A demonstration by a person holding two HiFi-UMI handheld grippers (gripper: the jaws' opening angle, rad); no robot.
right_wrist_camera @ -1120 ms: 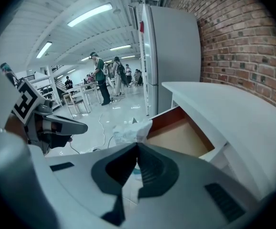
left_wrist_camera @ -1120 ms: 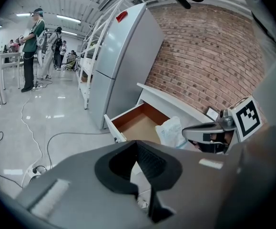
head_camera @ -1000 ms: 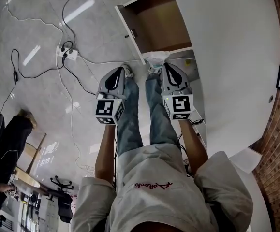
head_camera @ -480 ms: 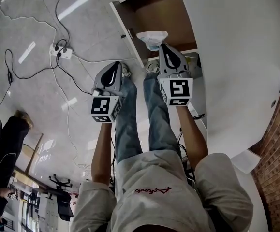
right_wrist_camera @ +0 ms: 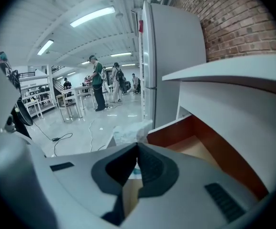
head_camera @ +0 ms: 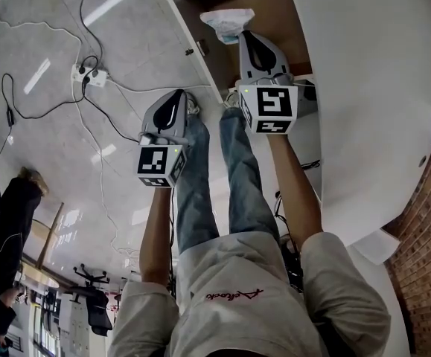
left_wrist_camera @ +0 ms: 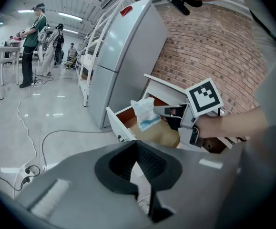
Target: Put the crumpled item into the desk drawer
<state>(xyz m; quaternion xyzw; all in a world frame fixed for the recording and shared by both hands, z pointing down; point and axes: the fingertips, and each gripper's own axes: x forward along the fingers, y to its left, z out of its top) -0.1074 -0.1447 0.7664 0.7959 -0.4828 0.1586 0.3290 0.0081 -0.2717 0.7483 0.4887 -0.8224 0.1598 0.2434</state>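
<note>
The crumpled item (head_camera: 228,21) is a white wad with a little blue on it. My right gripper (head_camera: 243,36) is shut on it and holds it above the brown inside of the open desk drawer (head_camera: 275,10). In the right gripper view the wad (right_wrist_camera: 128,132) sticks out past the shut jaws, with the drawer floor (right_wrist_camera: 195,147) just beyond. My left gripper (head_camera: 178,95) hangs shut and empty over the floor, left of the drawer. From the left gripper view, the item (left_wrist_camera: 145,112) hangs over the drawer's white front (left_wrist_camera: 121,128).
The white desk top (head_camera: 371,88) overhangs the drawer on the right. A power strip (head_camera: 81,73) with trailing cables lies on the floor at left. The person's jeans-clad legs (head_camera: 230,169) stand before the drawer. A grey refrigerator (left_wrist_camera: 123,56) rises behind it.
My right gripper has carried the crumpled item forward, from the drawer's near edge to over its inside. The left gripper has barely shifted.
</note>
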